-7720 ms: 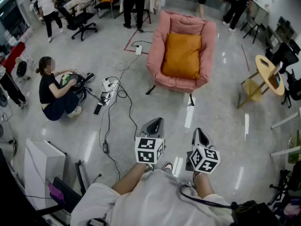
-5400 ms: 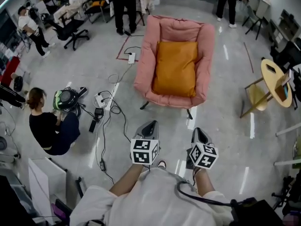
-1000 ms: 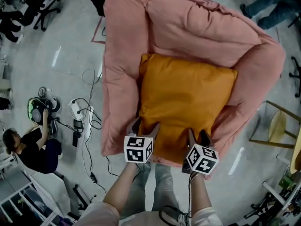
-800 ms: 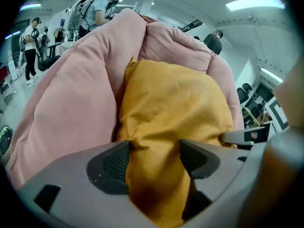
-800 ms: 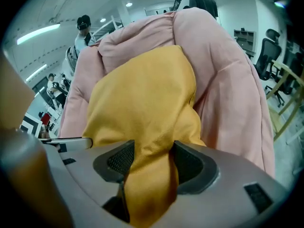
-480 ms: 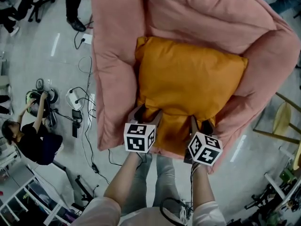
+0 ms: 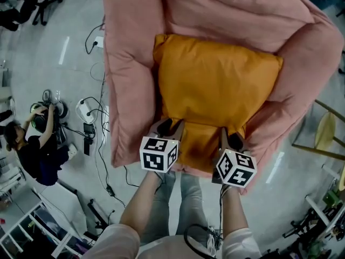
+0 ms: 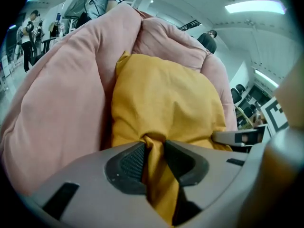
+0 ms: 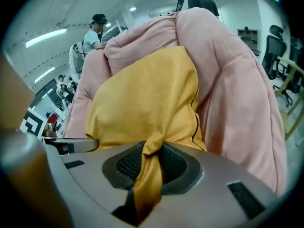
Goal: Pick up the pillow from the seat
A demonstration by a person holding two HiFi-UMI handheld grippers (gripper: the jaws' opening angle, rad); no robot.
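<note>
Grasp step in progress: the left tongs [image 8: 153, 151] and right tongs [image 9: 151, 152] are closing, each pinching a fold at the near edge of the orange pillow [image 7: 215, 88]. The pillow is lying flat on the pink seat [image 7: 129, 85]. Next move, as judged here, is lifting both tongs together and evenly, so that neither fold is slipping free.

Cluttered floor [image 7: 70, 63], left side.
A person [image 7: 29, 155] crouches among black cables [image 7: 100, 139] near a white power strip [image 7: 85, 111]; wooden chair [image 7: 323, 136] far right.
</note>
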